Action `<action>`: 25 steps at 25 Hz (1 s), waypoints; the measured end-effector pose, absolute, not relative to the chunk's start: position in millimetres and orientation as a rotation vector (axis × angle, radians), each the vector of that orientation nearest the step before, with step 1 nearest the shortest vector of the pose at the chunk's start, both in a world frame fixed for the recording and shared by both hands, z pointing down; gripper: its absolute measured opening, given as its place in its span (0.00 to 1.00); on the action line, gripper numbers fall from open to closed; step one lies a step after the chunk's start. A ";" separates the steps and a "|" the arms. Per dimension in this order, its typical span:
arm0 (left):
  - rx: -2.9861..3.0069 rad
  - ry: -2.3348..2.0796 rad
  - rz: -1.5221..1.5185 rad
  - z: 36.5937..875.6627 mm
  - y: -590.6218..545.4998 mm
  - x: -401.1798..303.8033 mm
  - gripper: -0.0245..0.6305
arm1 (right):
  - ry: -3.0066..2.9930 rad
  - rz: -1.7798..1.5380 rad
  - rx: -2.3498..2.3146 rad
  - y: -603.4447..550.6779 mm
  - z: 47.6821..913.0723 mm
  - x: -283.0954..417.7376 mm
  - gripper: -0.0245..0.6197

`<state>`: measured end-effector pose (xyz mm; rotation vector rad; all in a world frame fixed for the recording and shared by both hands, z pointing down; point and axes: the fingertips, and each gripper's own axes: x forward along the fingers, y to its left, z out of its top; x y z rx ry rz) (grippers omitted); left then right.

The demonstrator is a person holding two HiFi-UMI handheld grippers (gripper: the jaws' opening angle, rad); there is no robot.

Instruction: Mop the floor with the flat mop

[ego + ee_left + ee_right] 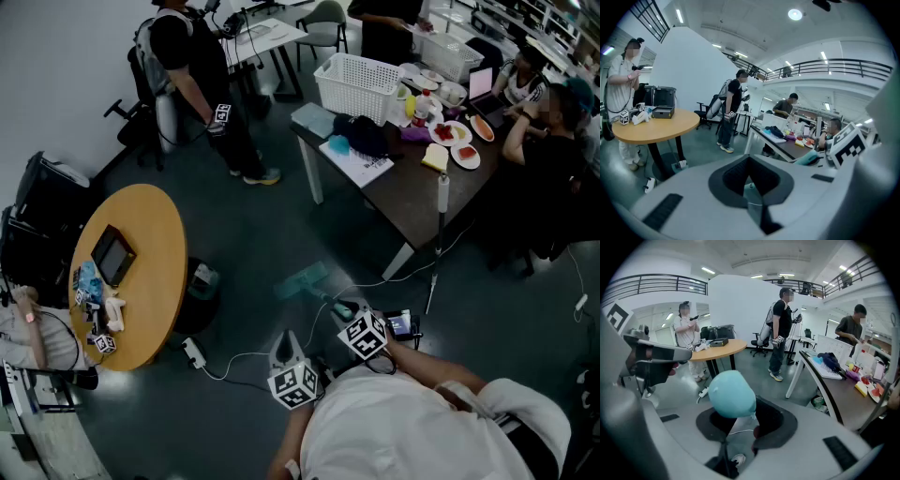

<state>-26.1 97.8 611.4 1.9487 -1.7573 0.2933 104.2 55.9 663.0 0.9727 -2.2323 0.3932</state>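
Grey right hand-held gripper [743,426] pinches the flat mop's rounded teal handle end [732,393], pole barely visible. Left hand-held gripper [751,187] gapes narrowly, only dark floor [253,234] between. Blurry pale-teal mop head [302,278] rests on that floor.

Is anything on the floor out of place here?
Yes: a white power strip and its cable lie loose on the floor by the round table, close to the mop head, where mopping may reach them.

Wearer: white short-sleeved shirt [412,422]. Left gripper [284,349], right gripper [345,311]: pale grey shells, black-and-white marker cubes [296,384].
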 end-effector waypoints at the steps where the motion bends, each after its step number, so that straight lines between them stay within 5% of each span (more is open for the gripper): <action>1: 1.948 -1.759 0.291 610.7 97.7 -26.6 0.04 | -2.232 0.391 0.971 56.0 663.1 103.9 0.22; 25: 1.869 -1.799 0.300 598.4 80.5 -37.1 0.04 | -2.094 0.381 0.952 72.5 679.5 135.5 0.21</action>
